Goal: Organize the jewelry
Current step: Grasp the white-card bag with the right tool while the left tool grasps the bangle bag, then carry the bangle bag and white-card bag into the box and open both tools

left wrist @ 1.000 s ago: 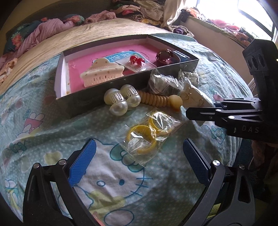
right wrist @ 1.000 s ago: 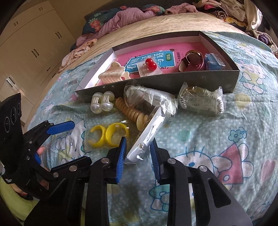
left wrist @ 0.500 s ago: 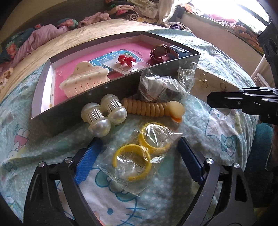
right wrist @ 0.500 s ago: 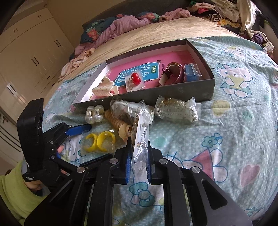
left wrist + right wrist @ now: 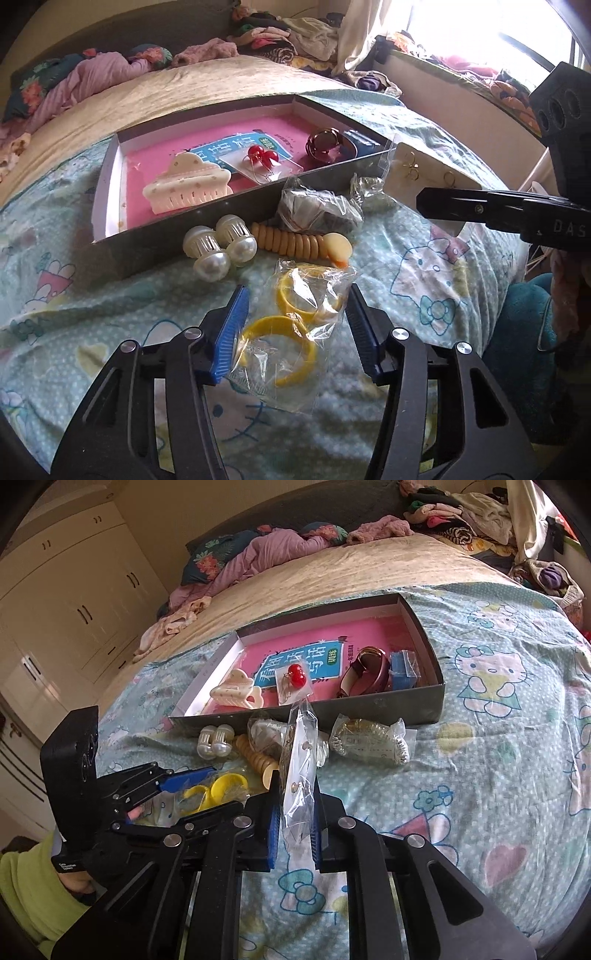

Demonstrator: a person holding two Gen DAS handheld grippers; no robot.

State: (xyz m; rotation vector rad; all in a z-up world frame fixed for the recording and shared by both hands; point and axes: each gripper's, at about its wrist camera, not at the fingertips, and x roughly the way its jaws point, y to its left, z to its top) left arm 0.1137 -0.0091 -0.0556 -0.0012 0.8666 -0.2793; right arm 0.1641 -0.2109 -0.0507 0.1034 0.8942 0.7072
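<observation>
right gripper (image 5: 295, 829): clamping the earring card (image 5: 298, 764) and lifting it off the bedspread (it was lying flat)
left gripper (image 5: 295, 328): closing in around the yellow bangles bag (image 5: 291, 328)

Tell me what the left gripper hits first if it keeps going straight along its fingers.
Left gripper is open around the bagged yellow bangles, so those first. Beyond them probably the tan beaded clip; depth is unclear.

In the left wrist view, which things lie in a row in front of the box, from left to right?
Pearl clips → beaded clip → grey bag → earring card, which the right gripper holds above the bed.
</observation>
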